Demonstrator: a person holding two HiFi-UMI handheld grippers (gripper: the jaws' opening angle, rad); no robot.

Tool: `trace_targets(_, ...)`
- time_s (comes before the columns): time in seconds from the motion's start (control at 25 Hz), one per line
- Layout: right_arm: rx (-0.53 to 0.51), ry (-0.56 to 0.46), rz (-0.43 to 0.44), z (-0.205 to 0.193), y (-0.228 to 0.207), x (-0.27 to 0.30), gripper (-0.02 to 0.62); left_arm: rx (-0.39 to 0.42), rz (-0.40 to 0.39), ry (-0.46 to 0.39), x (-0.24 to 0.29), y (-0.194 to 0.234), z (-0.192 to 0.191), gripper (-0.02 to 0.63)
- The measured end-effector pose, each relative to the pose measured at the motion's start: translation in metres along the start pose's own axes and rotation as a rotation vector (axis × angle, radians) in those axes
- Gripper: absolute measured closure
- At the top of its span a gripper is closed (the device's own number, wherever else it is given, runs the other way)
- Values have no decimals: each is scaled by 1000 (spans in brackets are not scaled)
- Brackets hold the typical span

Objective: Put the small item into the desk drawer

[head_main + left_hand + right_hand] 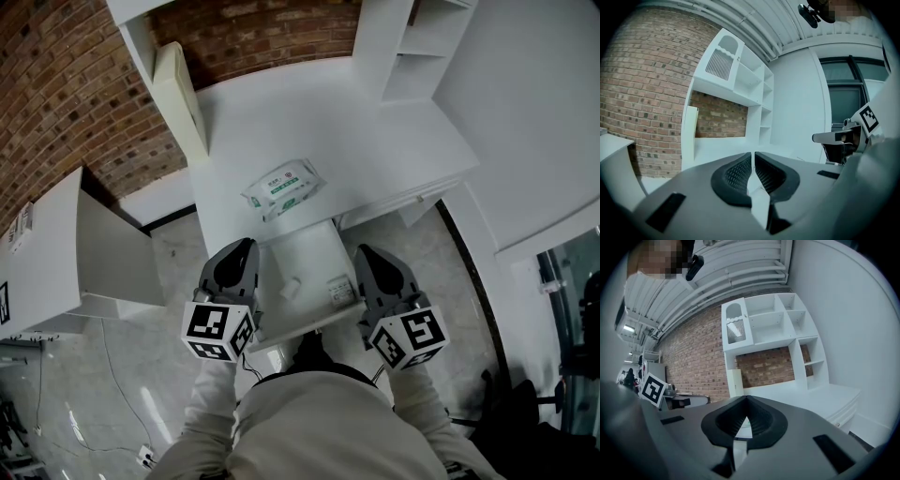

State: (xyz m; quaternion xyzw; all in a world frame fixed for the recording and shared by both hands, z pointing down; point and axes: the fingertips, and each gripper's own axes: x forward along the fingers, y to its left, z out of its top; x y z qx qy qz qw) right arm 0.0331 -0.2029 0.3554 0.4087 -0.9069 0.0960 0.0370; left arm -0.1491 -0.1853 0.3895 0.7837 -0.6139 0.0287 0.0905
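Observation:
In the head view a white desk (375,141) has its drawer (305,248) pulled out toward me. A small white item (290,288) lies inside the drawer, with a labelled packet (339,291) to its right. A green and white wipes pack (284,187) rests on the desktop just behind the drawer. My left gripper (246,246) hovers at the drawer's left side, shut with nothing between its jaws (753,154). Over the drawer's right side, my right gripper (364,251) is also shut and empty (746,399).
A white board (180,94) leans at the desk's left end against the brick wall. Shelf compartments (412,47) rise at the desk's back right. A white cabinet (56,253) stands to the left, and a cable (112,375) lies on the tiled floor.

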Motion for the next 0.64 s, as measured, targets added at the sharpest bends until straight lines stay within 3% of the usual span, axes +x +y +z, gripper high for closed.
trace_targets(0.64, -6, 19, 18, -5, 0, 6, 569, 0, 13, 7, -1, 2, -4, 569)
